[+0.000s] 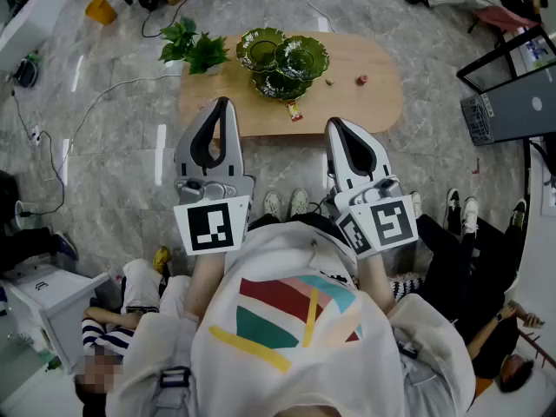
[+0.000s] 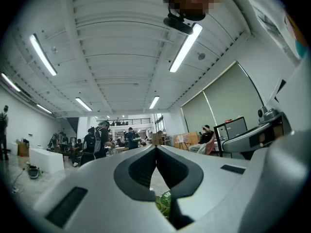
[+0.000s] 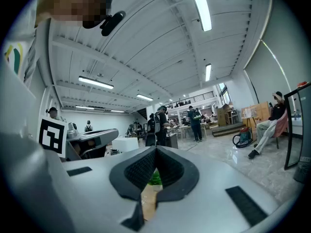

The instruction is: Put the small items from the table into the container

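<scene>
We hold both tools level and close to our body, short of the wooden surface, and neither touches anything. The left hand-held gripper has its jaws pressed together, the dark pads meeting at the tip with nothing between them, as the left gripper view shows. The right hand-held gripper is likewise pressed shut and empty, its pads meeting in a closed point in the right gripper view.

The green glass container, a cluster of leaf-shaped dishes, stands on the surface ahead of both tips, roughly between their two lines and a little nearer the left one's. A potted plant stands just beyond the left hand-held gripper, to the left of the container. In the right gripper view its leaves show through the small gap under the closed pads.

The small items still lie on the surface, outside the container. A small wrapper lies at the near edge, between the two hand-held grippers and just in front of the container. A tiny pale piece lies straight ahead of the right hand-held gripper, beside the container's right rim. A red item lies further right, ahead and slightly outward of the right tip, apart from the container.
</scene>
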The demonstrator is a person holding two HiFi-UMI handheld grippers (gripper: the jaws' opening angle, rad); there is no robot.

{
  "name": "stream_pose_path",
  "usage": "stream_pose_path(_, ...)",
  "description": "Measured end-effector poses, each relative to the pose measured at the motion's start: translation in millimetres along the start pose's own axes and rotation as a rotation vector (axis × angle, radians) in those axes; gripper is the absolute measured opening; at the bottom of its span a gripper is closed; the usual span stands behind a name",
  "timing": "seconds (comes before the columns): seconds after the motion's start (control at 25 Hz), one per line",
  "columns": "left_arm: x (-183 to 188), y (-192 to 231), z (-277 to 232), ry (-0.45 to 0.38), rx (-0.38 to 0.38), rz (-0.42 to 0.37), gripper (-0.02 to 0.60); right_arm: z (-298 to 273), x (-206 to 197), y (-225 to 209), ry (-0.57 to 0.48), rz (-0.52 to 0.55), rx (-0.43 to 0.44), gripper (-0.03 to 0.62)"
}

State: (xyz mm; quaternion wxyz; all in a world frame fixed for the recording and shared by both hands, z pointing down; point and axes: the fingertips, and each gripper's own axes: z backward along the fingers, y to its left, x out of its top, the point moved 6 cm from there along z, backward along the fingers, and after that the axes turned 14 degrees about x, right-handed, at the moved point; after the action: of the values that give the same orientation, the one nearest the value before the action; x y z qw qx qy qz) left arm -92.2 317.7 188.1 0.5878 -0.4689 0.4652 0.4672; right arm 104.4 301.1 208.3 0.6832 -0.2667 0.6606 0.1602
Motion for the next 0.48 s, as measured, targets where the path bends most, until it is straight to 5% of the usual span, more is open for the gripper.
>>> stream_pose_path(0.48, -9.8, -17.3, -14.1, 0.004, -0.023, 0.036, 0.008, 25.4, -2.7, -38.1, -0.03, -0.015, -0.07, 0.015)
